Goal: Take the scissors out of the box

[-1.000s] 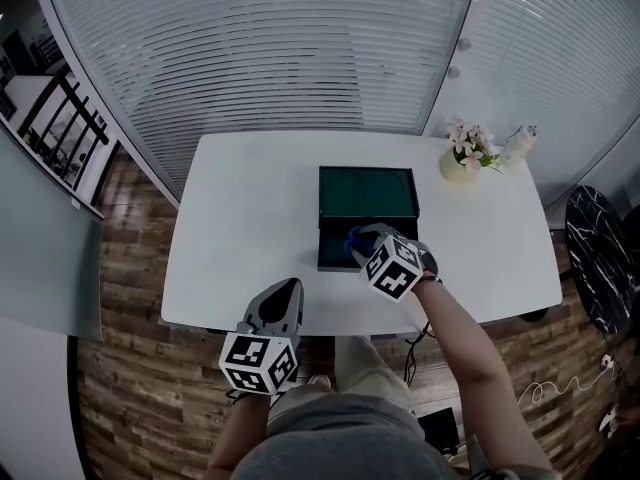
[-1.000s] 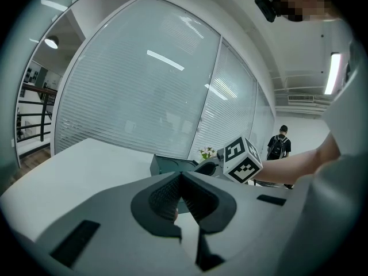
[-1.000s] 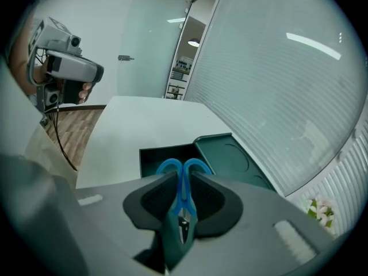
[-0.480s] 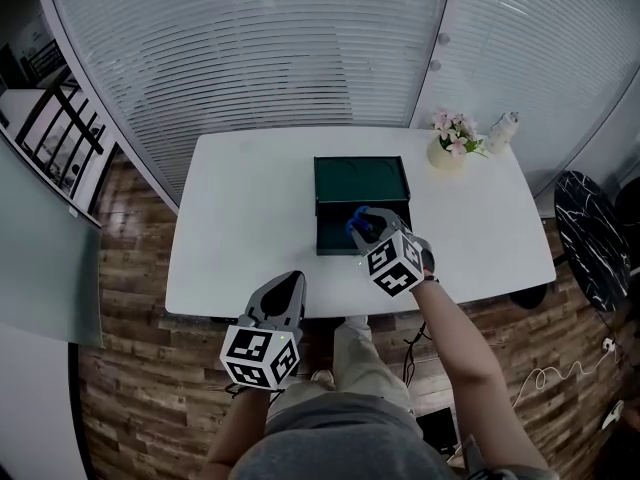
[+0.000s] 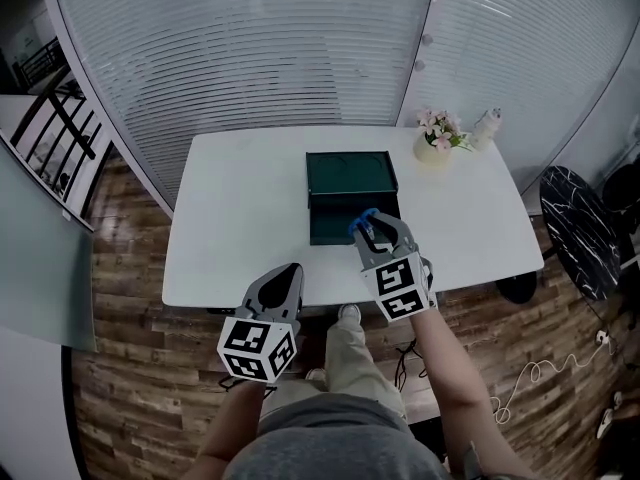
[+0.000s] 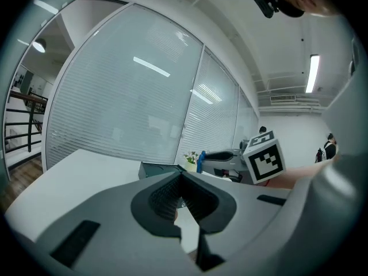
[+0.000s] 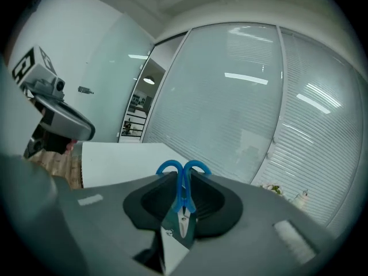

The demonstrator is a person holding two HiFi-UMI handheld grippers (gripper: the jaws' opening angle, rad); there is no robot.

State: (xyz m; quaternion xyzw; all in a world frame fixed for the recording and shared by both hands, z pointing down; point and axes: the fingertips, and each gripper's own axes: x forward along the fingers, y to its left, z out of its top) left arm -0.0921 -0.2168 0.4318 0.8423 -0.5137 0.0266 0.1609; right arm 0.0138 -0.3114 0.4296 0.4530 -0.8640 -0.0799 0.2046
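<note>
My right gripper (image 5: 380, 230) is shut on the blue-handled scissors (image 5: 360, 222) and holds them in the air above the near edge of the dark green box (image 5: 348, 174). In the right gripper view the blue handle loops (image 7: 183, 168) stick out past the jaws and the steel blades (image 7: 179, 223) point back toward the camera. My left gripper (image 5: 284, 276) hovers at the table's front edge, left of the box, shut with nothing in it. In the left gripper view my pads meet (image 6: 180, 180), with the right gripper (image 6: 227, 156) and the scissors (image 6: 199, 161) beyond.
The box sits open mid-table on the white table (image 5: 230, 218), lid (image 5: 350, 171) at the back. A pot of pink flowers (image 5: 434, 136) and a small white figure (image 5: 487, 124) stand at the far right corner. A black round table (image 5: 582, 230) is to the right; glass walls with blinds stand behind.
My right gripper has lifted out of the box with the scissors and drawn toward me, rolling so its cube faces up. The left gripper has shifted a little and stays shut.
</note>
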